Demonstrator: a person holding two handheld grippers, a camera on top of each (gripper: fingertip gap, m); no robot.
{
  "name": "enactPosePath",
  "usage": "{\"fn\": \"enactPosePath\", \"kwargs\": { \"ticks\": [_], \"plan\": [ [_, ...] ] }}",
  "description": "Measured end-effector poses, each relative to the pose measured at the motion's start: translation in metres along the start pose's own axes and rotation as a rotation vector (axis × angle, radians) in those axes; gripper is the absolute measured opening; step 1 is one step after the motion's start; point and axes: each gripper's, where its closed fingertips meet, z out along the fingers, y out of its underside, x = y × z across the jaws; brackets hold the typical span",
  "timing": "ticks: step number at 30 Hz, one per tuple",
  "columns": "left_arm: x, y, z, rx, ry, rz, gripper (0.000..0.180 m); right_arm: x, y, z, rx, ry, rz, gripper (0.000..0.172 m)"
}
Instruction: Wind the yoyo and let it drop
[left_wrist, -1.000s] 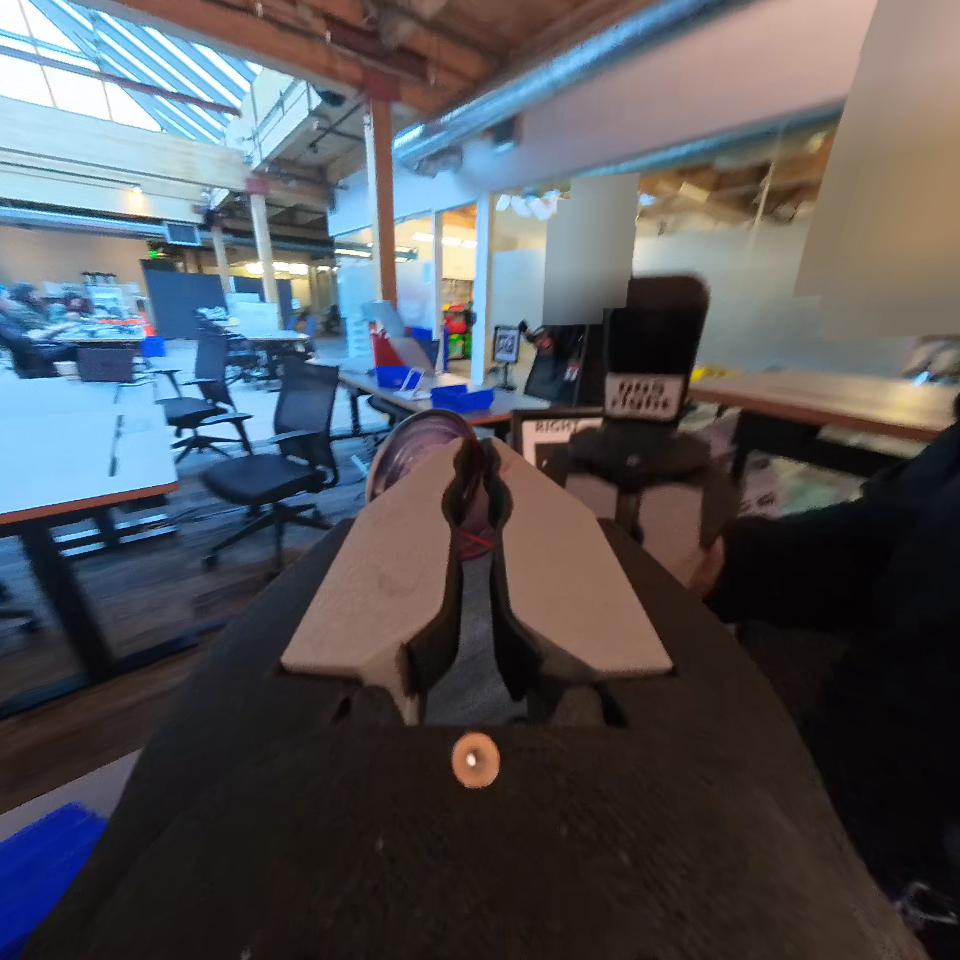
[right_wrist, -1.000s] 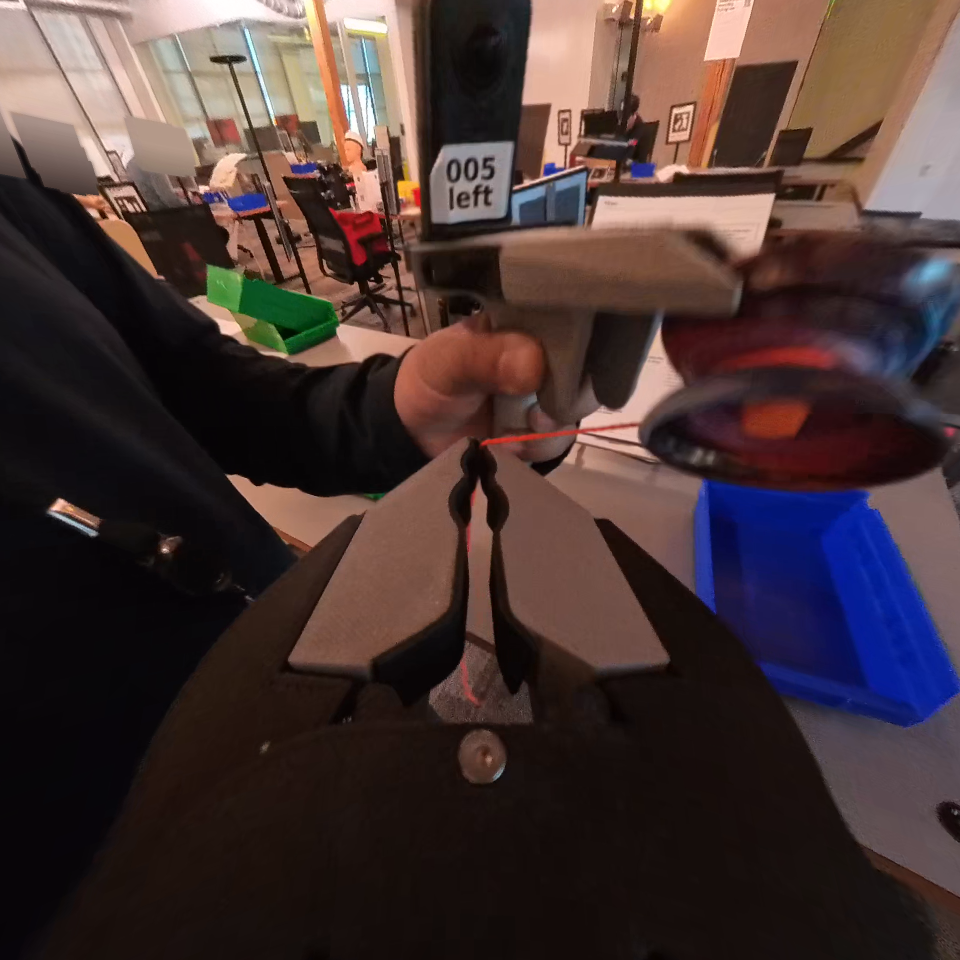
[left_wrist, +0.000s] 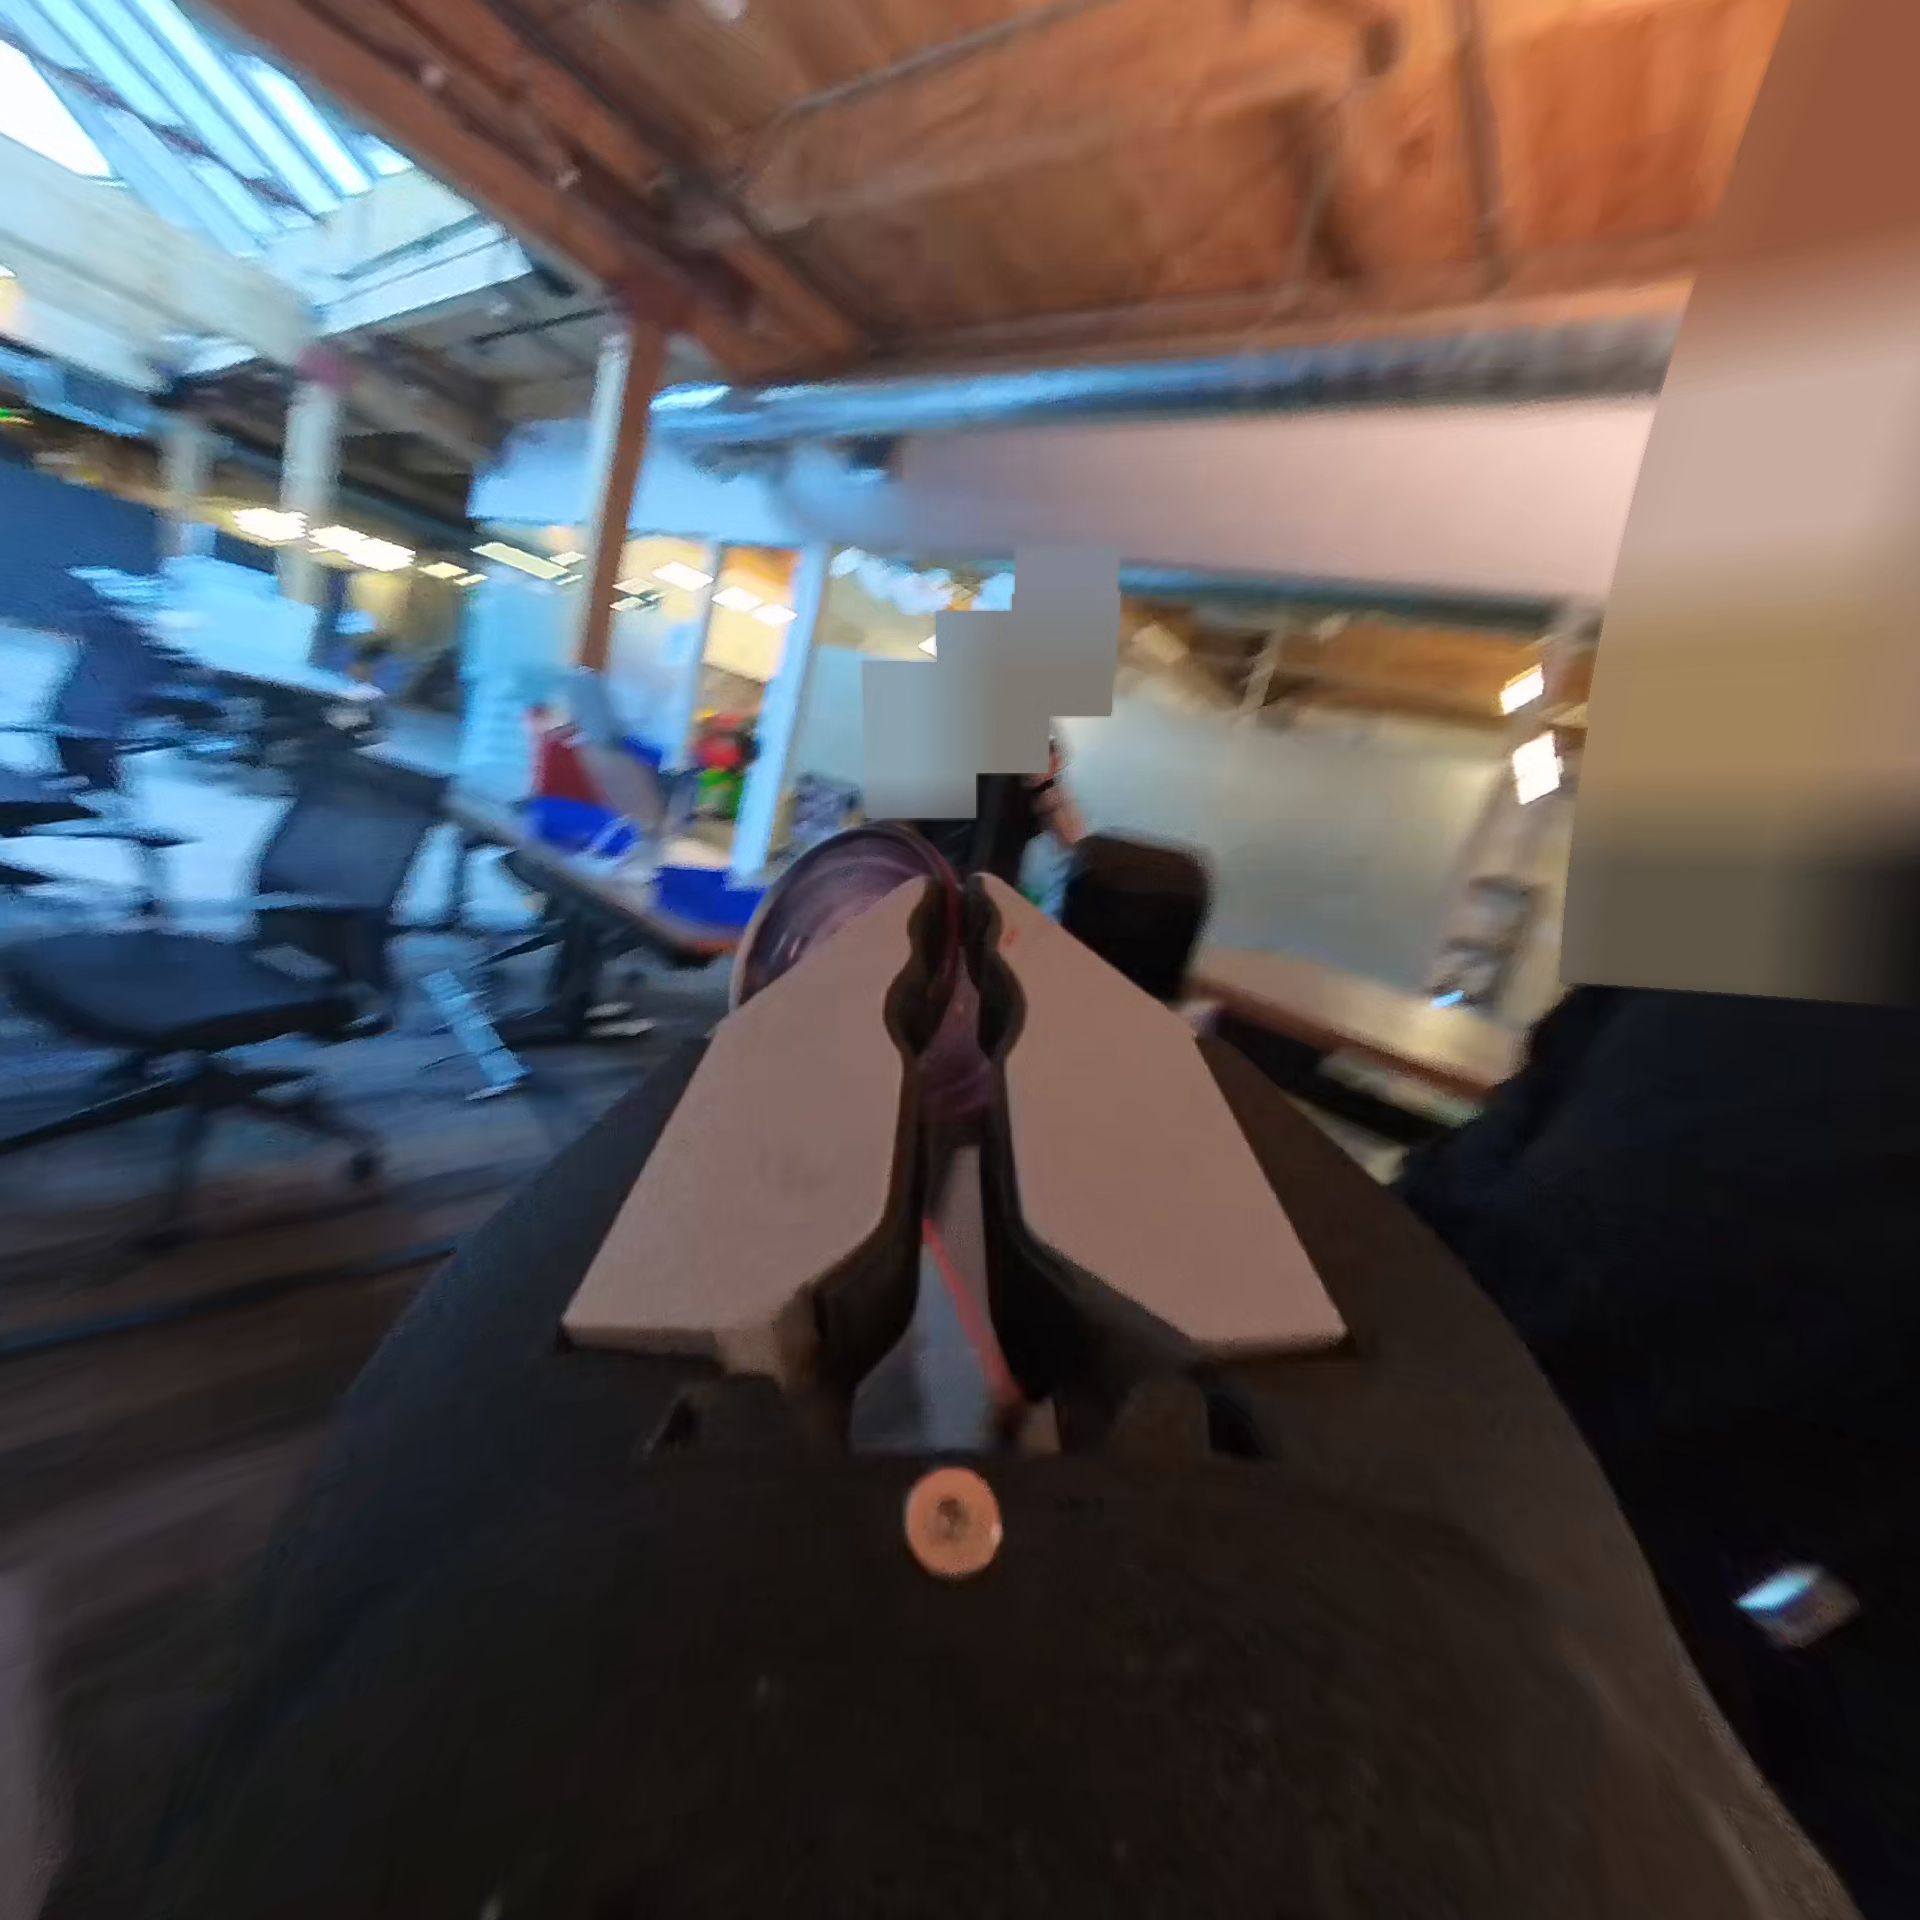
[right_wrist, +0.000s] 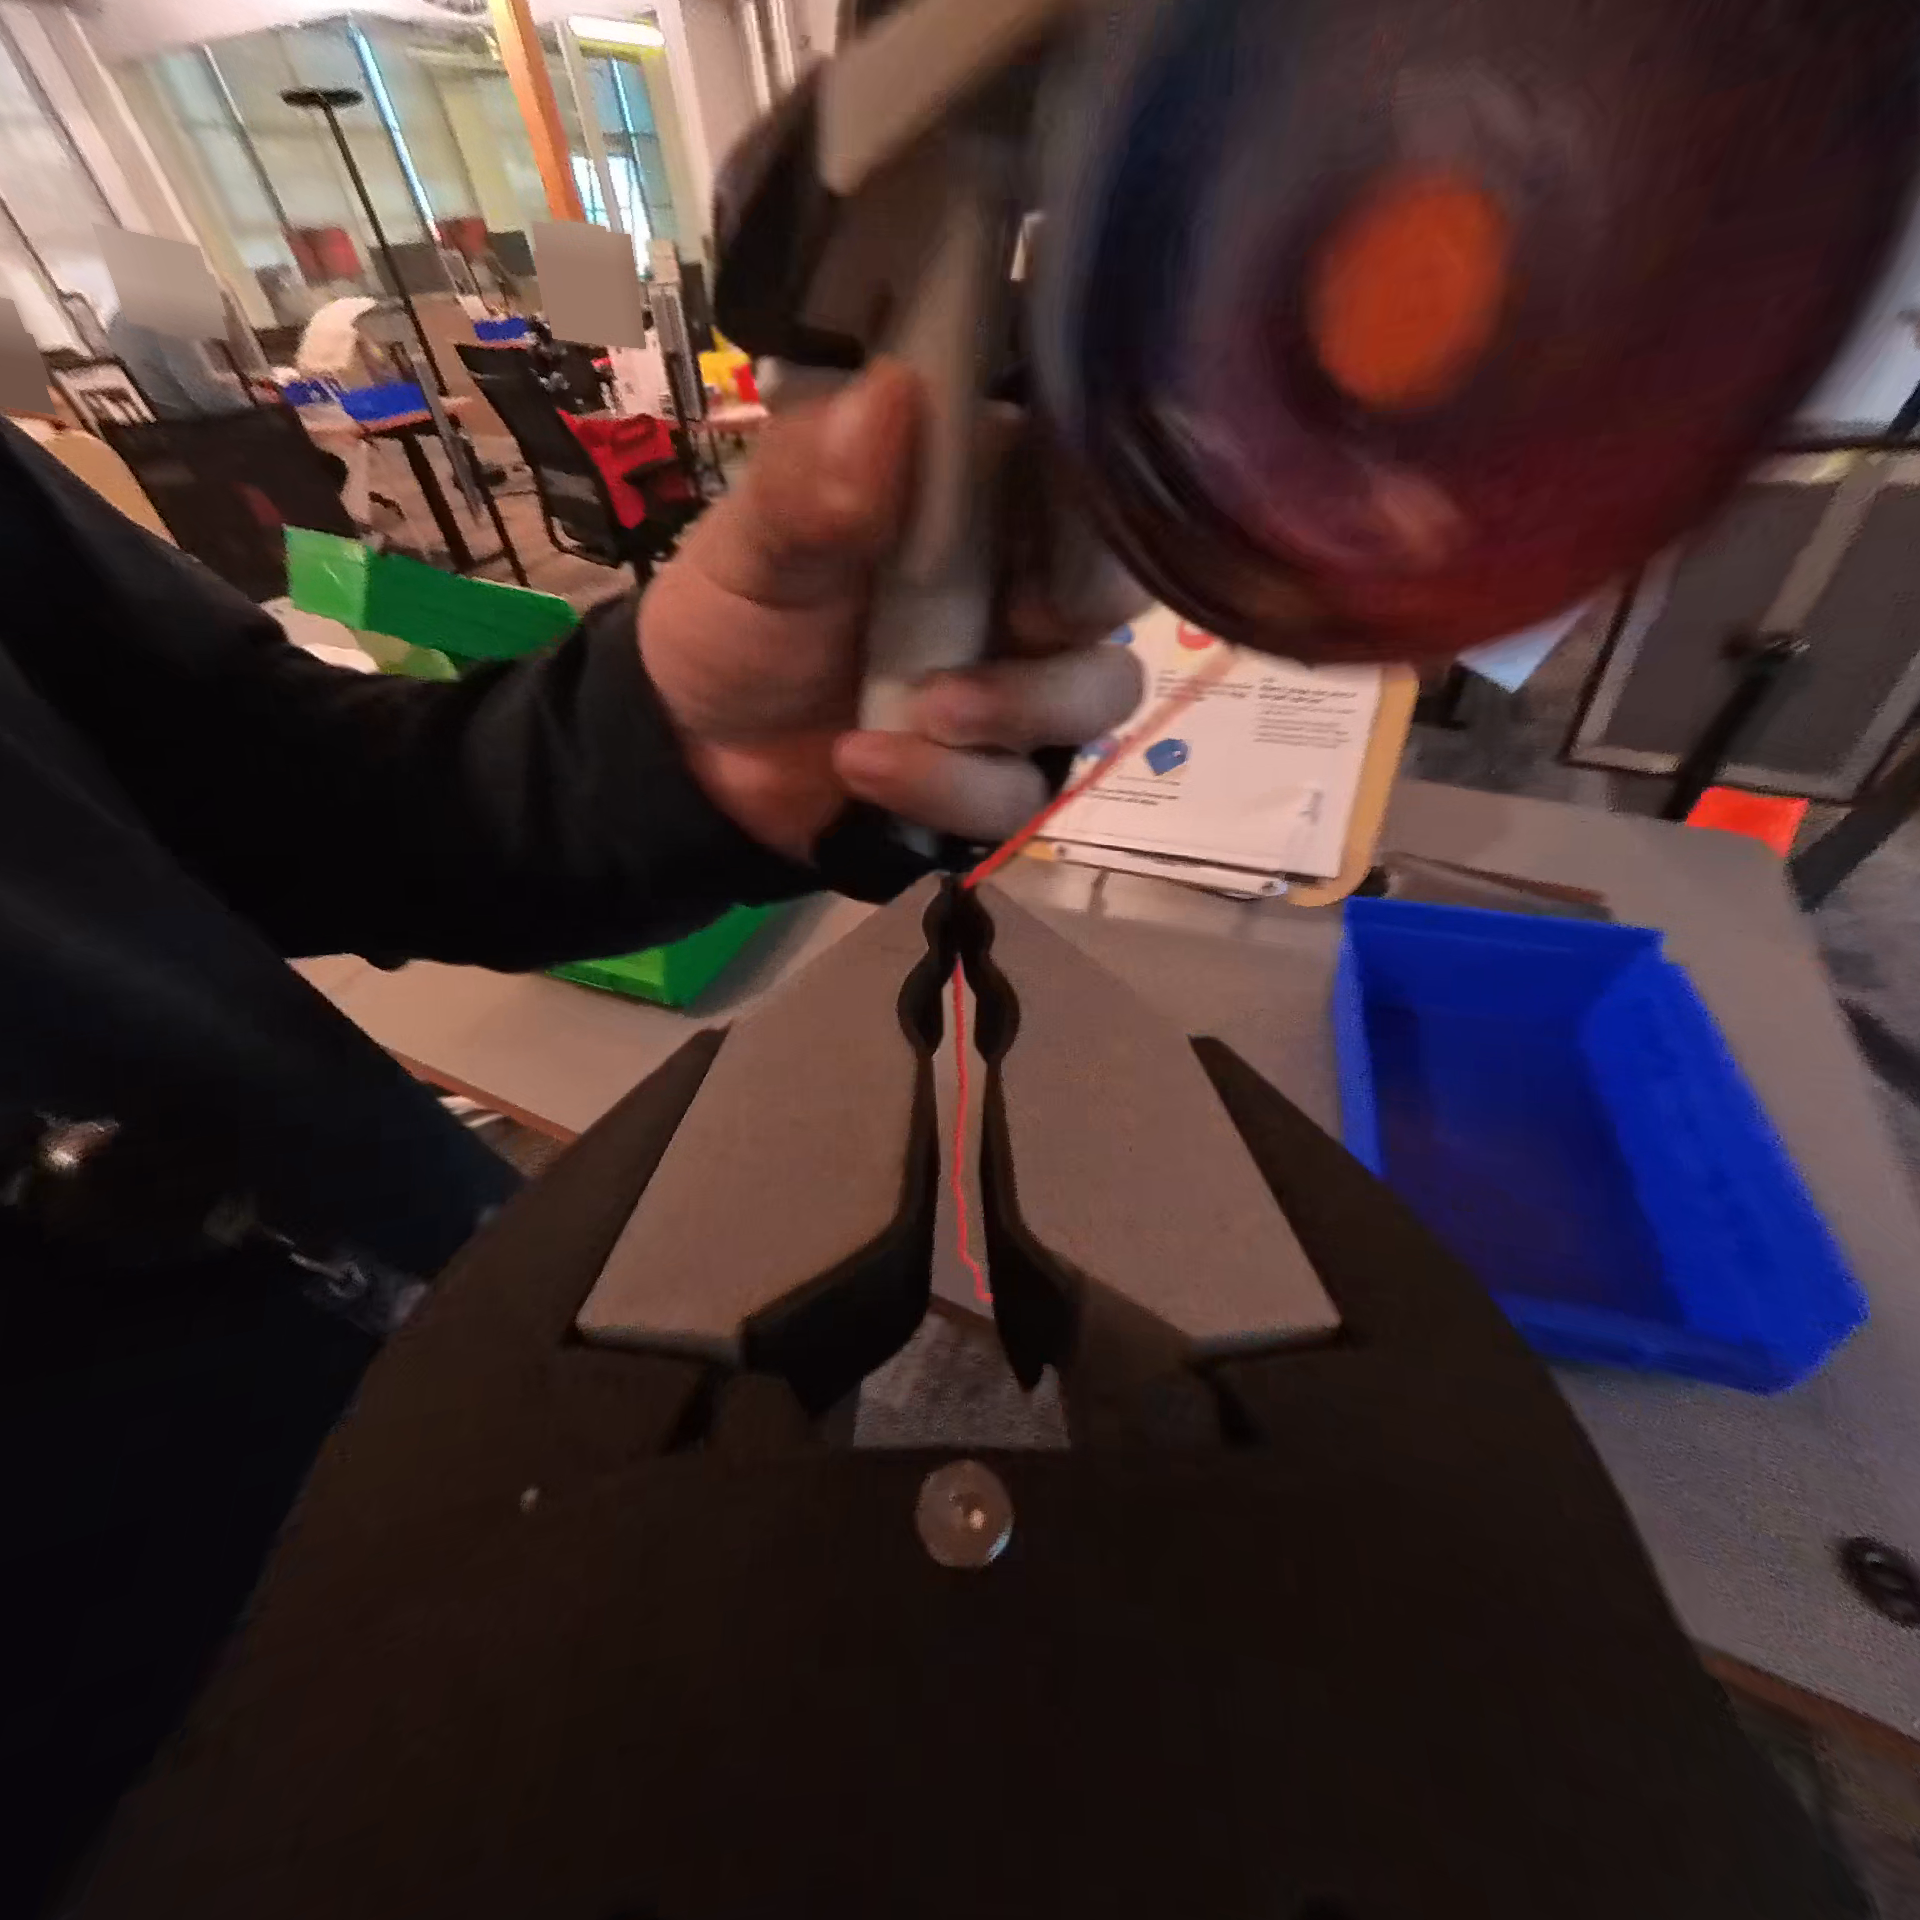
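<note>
While the tabletop (right_wrist: 1195, 966) carries a blue bin (right_wrist: 1579, 1132) near its right edge, the purple yoyo (right_wrist: 1455, 343) is in the air above it, clamped by one rim in the jaws of the left gripper (left_wrist: 951, 904). The jaws of the right gripper (right_wrist: 956, 904) are together on the red string (right_wrist: 961, 1122).

The round, dark purple yoyo (left_wrist: 831, 914) with an orange middle spot (right_wrist: 1403, 301) is up in the air, pinched on its edge by the left hand-held gripper (left_wrist: 961, 894). Its thin red string (right_wrist: 1049, 810) runs tight from its groove down to the right hand-held gripper (right_wrist: 956, 894), whose tips squeeze it. The rest of the string hangs loose between the fingers.
</note>
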Motion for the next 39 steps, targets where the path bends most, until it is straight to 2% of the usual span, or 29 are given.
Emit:
{"fn": "enactPosePath", "kwargs": {
  "ticks": [3, 6, 11, 14, 16, 20, 23, 25, 29, 31, 34, 39],
  "plan": [
    [-0.013, 0.023, -0.002, -0.159, -0.158, 0.195, 0.001, -0.010, -0.008, -0.004, -0.062, 0.029, -0.059, 0.000],
    [-0.018, 0.042, -0.009, -0.299, -0.211, 0.300, 0.001, -0.007, -0.025, -0.026, -0.147, 0.076, -0.174, 0.000],
    [-0.021, 0.058, -0.024, -0.380, -0.173, 0.173, 0.001, 0.039, -0.043, -0.059, -0.300, 0.258, -0.328, 0.000],
    [0.006, 0.048, -0.023, -0.307, 0.012, 0.048, 0.001, 0.057, -0.041, -0.059, -0.330, 0.277, -0.364, 0.000],
    [0.019, 0.039, -0.025, -0.262, 0.087, -0.013, 0.000, 0.053, -0.038, -0.050, -0.275, 0.220, -0.334, 0.000],
    [0.028, 0.032, -0.029, -0.214, 0.122, -0.073, 0.001, 0.046, -0.034, -0.029, -0.116, 0.161, -0.217, 0.000],
    [0.028, 0.017, -0.039, -0.111, 0.131, -0.138, 0.001, 0.042, -0.035, -0.019, 0.001, 0.110, -0.097, 0.000],
    [0.034, -0.001, -0.046, -0.006, 0.168, -0.178, 0.001, 0.041, -0.017, -0.005, -0.039, 0.079, -0.044, 0.000],
    [0.024, -0.004, -0.051, -0.003, 0.061, -0.118, 0.001, 0.016, 0.001, 0.023, -0.038, -0.012, 0.009, 0.000],
    [0.020, -0.015, -0.057, 0.066, 0.027, -0.115, 0.001, 0.003, 0.005, 0.036, -0.022, -0.054, 0.064, 0.000],
    [-0.004, -0.026, -0.071, 0.133, -0.146, -0.043, 0.002, -0.022, 0.018, 0.053, -0.045, -0.134, 0.139, 0.000],
    [-0.027, 0.008, -0.080, -0.103, -0.383, 0.193, 0.002, -0.046, 0.014, 0.048, -0.120, -0.182, 0.077, 0.000]
  ]
}}
